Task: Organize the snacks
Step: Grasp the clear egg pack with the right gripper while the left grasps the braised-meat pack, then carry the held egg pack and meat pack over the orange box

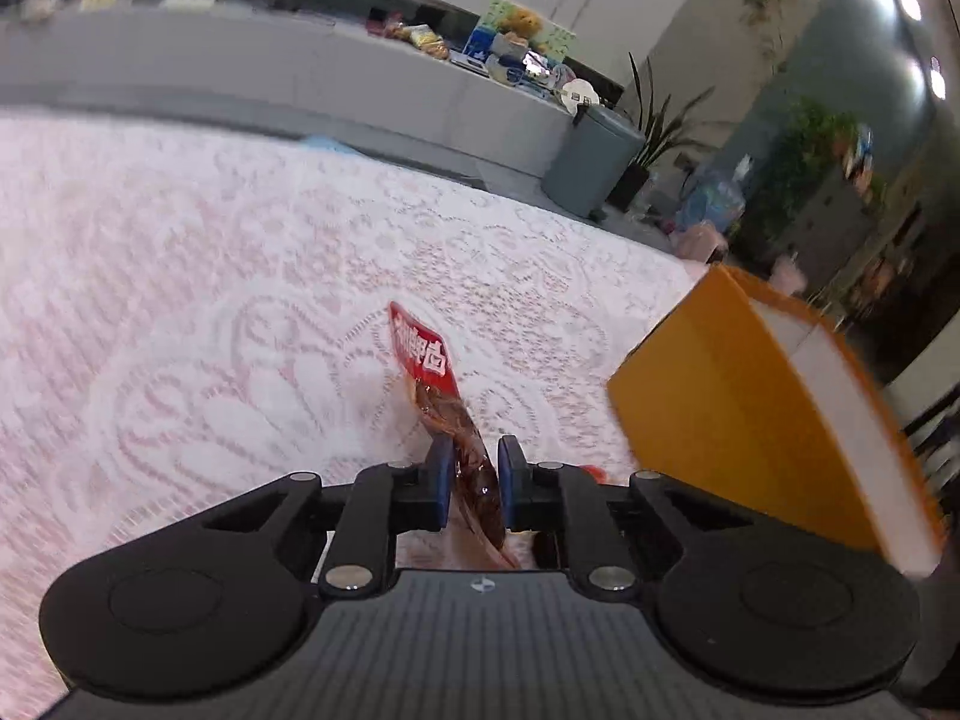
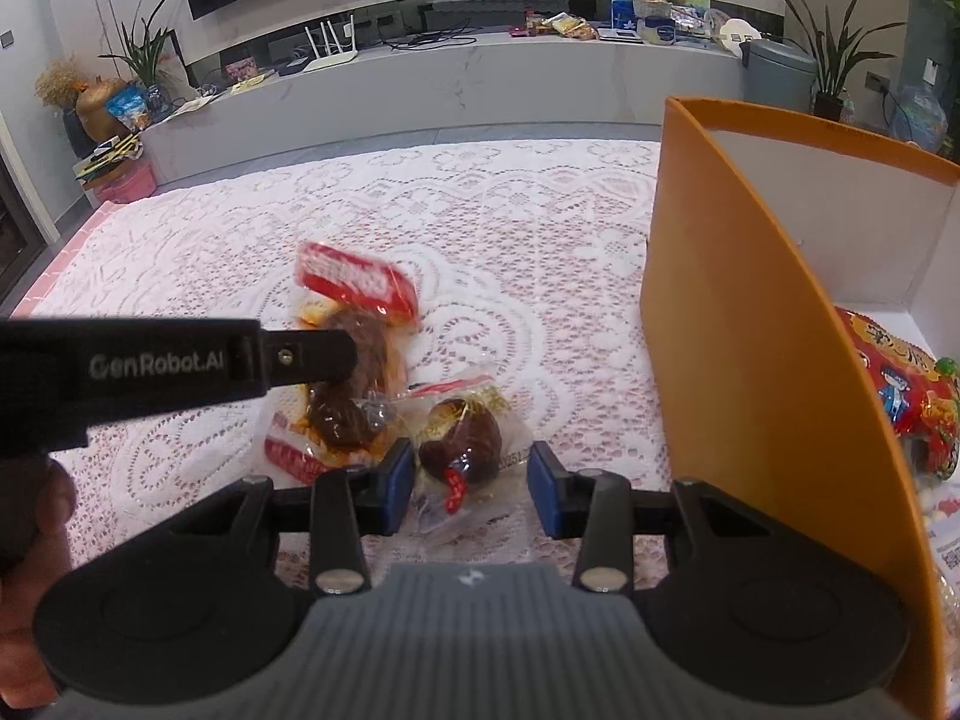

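My left gripper [image 1: 470,468] is shut on a red-topped snack packet [image 1: 447,396] with brown meat inside, held above the lace cloth. In the right wrist view the same left gripper [image 2: 336,354] comes in from the left, with that packet [image 2: 360,288] hanging from it. My right gripper [image 2: 471,474] is open, its blue pads either side of a clear packet with a brown snack [image 2: 462,450] lying on the cloth. Another red and clear packet [image 2: 324,426] lies just left of it. The orange box [image 2: 738,348] stands to the right and holds a red snack bag [image 2: 900,396].
The table wears a pink-white lace cloth [image 2: 510,228]. The orange box also shows at the right of the left wrist view [image 1: 720,414]. Beyond the table are a grey TV bench [image 2: 480,78], a grey bin [image 2: 777,75] and potted plants [image 2: 834,60].
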Tool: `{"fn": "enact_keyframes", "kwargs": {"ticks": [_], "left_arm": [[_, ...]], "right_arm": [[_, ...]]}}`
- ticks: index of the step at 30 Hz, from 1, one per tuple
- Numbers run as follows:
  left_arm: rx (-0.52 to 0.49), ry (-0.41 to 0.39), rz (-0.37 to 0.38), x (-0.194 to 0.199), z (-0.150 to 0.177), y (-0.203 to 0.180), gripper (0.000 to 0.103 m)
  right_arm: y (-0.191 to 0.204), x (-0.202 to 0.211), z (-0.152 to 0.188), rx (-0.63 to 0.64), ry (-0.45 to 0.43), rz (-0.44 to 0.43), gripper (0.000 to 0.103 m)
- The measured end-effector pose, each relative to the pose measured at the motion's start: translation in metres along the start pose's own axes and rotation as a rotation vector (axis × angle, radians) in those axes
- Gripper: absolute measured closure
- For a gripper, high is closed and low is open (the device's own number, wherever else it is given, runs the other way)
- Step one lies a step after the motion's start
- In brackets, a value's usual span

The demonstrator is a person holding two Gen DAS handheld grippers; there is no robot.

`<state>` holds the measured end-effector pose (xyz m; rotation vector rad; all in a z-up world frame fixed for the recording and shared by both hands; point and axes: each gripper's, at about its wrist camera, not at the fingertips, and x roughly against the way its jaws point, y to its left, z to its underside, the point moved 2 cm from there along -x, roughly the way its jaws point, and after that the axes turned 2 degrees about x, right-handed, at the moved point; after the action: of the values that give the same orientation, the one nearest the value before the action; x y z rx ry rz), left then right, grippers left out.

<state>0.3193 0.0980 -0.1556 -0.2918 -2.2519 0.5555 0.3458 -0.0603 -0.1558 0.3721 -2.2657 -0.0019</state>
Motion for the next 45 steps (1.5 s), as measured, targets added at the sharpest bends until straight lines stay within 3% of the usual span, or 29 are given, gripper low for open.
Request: {"fn": "enact_keyframes", "kwargs": {"ticks": [3, 5, 9, 18, 23, 27, 33, 45], "left_arm": [[0.122, 0.021, 0.082, -0.005, -0.001, 0.010, 0.084], [0.186, 0.036, 0.083, -0.009, 0.001, 0.017, 0.082], [0.145, 0.073, -0.023, -0.021, 0.009, 0.019, 0.079], [0.075, 0.035, -0.048, -0.018, 0.005, 0.011, 0.083], [0.012, -0.032, -0.043, 0.005, 0.000, 0.000, 0.084], [-0.016, -0.057, -0.089, 0.019, 0.000, -0.001, 0.084], [0.002, -0.025, -0.090, 0.033, 0.012, -0.002, 0.084], [0.023, -0.065, -0.057, 0.078, 0.026, -0.031, 0.084]], "right_arm": [[0.000, 0.001, 0.000, 0.001, -0.002, -0.003, 0.063], [-0.001, 0.000, 0.000, -0.004, -0.003, -0.007, 0.063], [0.000, 0.000, 0.000, -0.001, -0.002, -0.009, 0.063], [-0.001, 0.001, 0.000, -0.007, -0.002, -0.014, 0.064], [-0.002, 0.006, -0.002, -0.007, -0.020, -0.019, 0.064], [-0.003, 0.015, -0.005, -0.010, -0.036, -0.043, 0.064], [-0.003, 0.020, -0.001, -0.026, -0.011, -0.071, 0.064], [0.009, 0.064, 0.009, 0.034, -0.053, -0.071, 0.065]]}}
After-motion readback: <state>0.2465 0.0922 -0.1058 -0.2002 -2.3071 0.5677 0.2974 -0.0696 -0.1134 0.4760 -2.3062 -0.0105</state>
